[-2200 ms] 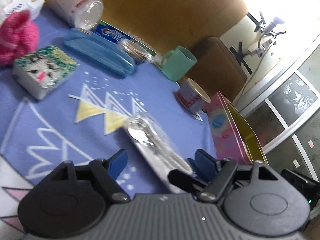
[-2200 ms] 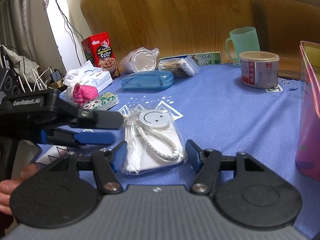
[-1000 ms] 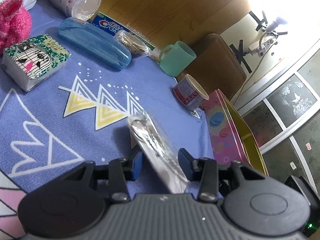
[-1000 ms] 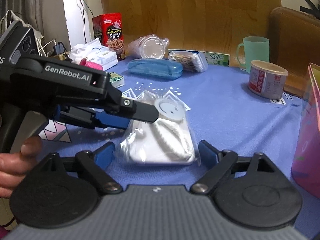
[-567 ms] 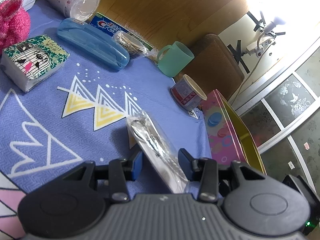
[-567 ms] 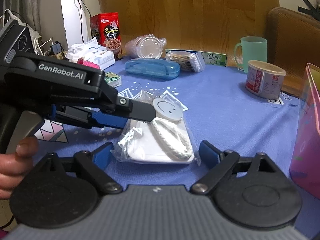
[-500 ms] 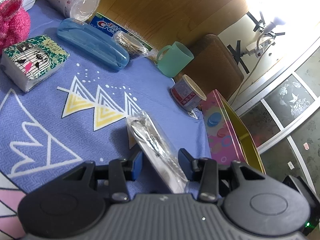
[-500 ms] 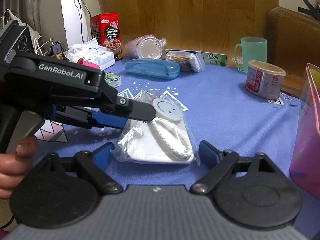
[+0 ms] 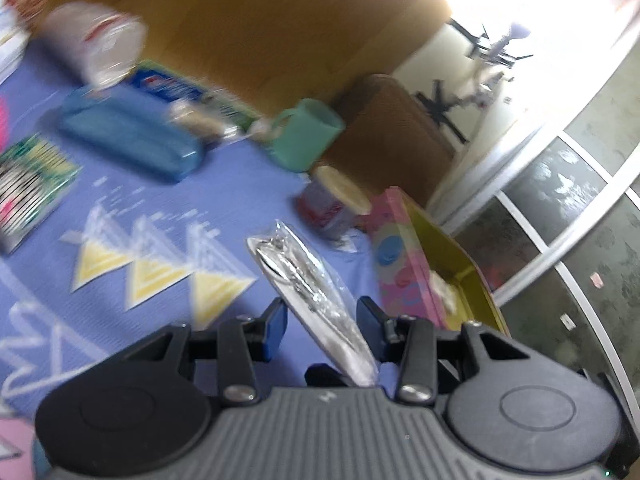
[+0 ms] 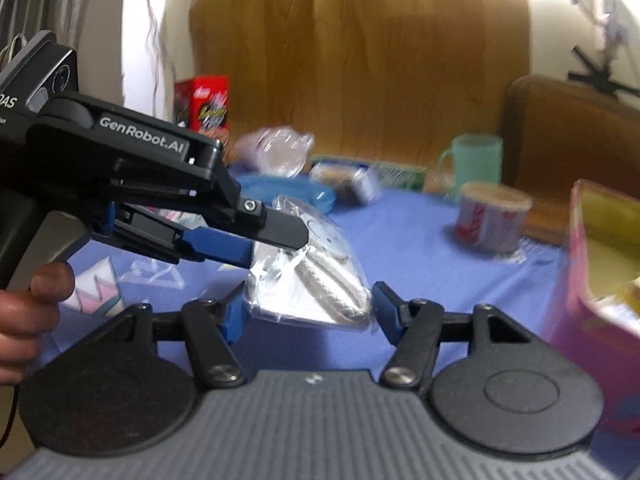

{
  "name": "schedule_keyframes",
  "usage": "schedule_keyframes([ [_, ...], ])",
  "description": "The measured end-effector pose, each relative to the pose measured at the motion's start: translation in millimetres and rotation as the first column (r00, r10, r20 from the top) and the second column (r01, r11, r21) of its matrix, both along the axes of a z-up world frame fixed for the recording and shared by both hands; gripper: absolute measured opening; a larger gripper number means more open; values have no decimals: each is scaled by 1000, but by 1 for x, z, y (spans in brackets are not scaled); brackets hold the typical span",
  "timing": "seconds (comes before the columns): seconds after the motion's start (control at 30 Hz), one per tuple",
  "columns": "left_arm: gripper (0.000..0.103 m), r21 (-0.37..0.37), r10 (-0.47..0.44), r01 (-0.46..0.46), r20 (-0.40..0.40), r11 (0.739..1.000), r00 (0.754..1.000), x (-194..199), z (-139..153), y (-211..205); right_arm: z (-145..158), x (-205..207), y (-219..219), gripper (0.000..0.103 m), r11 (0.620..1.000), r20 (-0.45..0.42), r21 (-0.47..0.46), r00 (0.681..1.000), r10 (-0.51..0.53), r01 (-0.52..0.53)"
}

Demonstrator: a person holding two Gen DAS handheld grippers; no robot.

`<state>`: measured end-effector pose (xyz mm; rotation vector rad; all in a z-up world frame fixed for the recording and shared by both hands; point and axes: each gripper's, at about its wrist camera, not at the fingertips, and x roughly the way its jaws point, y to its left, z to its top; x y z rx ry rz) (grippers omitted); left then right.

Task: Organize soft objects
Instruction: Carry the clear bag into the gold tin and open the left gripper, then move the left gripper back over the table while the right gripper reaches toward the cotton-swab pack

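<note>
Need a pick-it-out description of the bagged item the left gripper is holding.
Start at the blue patterned tablecloth, near its front edge by the pink box. Held above it is a clear plastic bag, pinched by the left gripper. Nothing else nearby has its white braided cord and round smiley-face tag.

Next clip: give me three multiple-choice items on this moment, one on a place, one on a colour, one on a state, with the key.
1. Where is the clear packet?
A. inside the pink box
B. clamped in the left gripper, off the cloth
C. under the mug

2. What colour is the mug?
A. red
B. pale green
C. black

3. How does the right gripper stand?
A. shut on the mug
B. out of view
C. jaws either side of the packet

B: the left fingers pinch the packet's edge in the right wrist view.
B: both views show it pale green.
C: its blue pads flank the packet.
</note>
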<state>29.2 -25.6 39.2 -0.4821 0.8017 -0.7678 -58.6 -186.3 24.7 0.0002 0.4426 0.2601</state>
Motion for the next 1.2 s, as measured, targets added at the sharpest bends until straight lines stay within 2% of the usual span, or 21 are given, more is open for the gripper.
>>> schedule_keyframes([
  [0.13,39,15,-99,98,64,995,993,3,25,-45,17,-11,-28,66,996,61,6,994,-86,86],
  [0.37,41,76,-274,265,139,961,952,5,50,-154,35,-34,-95,66,959,131,-21,952,-277,282],
  [0.47,46,157,-292,265,181,951,939,13,57,-199,39,-25,-122,66,936,129,-58,932,-338,347],
  [0.6,46,235,-254,206,201,950,946,29,56,-230,40,24,-155,73,896,50,-164,911,-410,412],
  [0.67,46,213,-247,206,188,955,951,30,55,-220,37,33,-169,73,880,24,-164,894,-448,446],
  [0.77,52,202,-238,199,189,959,953,25,51,-198,35,20,-174,72,901,28,-94,905,-424,424],
  [0.9,53,202,-206,171,163,964,965,19,37,-156,24,-6,-161,72,916,64,-73,918,-391,395],
  [1.13,53,257,-106,59,176,965,979,-3,12,-81,26,-14,-126,60,949,83,-24,946,-313,316],
  [1.2,55,281,-65,12,182,960,981,-10,5,-58,28,-11,-112,60,961,84,-8,958,-276,277],
])
